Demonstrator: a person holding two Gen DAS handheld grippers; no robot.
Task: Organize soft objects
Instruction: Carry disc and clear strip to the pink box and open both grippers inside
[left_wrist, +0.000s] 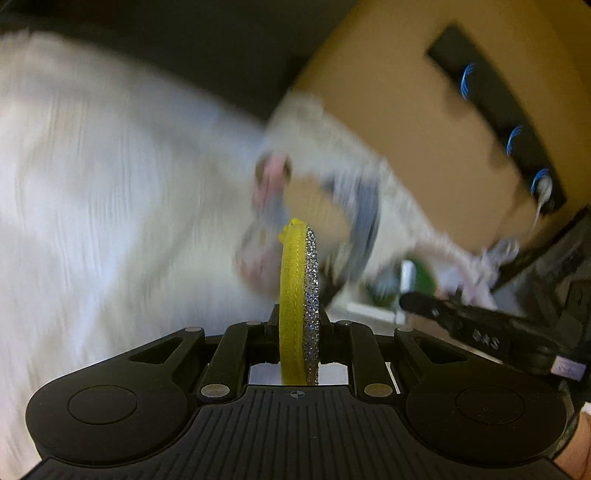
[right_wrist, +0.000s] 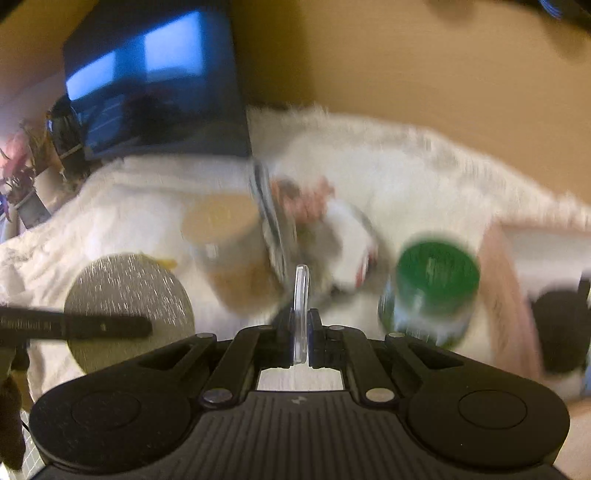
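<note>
My left gripper (left_wrist: 298, 314) is shut on a round flat pad (left_wrist: 298, 295), yellow on one side and silver glitter on the other, held edge-on. From the right wrist view the same pad shows as a glittery disc (right_wrist: 129, 310) with the left gripper's finger (right_wrist: 92, 326) across it. My right gripper (right_wrist: 301, 325) is shut on a thin clear flat piece (right_wrist: 301, 314), held edge-on above a white fluffy cloth (right_wrist: 406, 177). Blurred small items (right_wrist: 295, 206) lie on the cloth ahead.
A green-lidded jar (right_wrist: 432, 284) and a tan-lidded container (right_wrist: 225, 240) stand on the cloth. A dark screen (right_wrist: 155, 81) is at the back left, plants (right_wrist: 18, 166) at far left. A power strip (left_wrist: 495, 118) lies on the tan surface.
</note>
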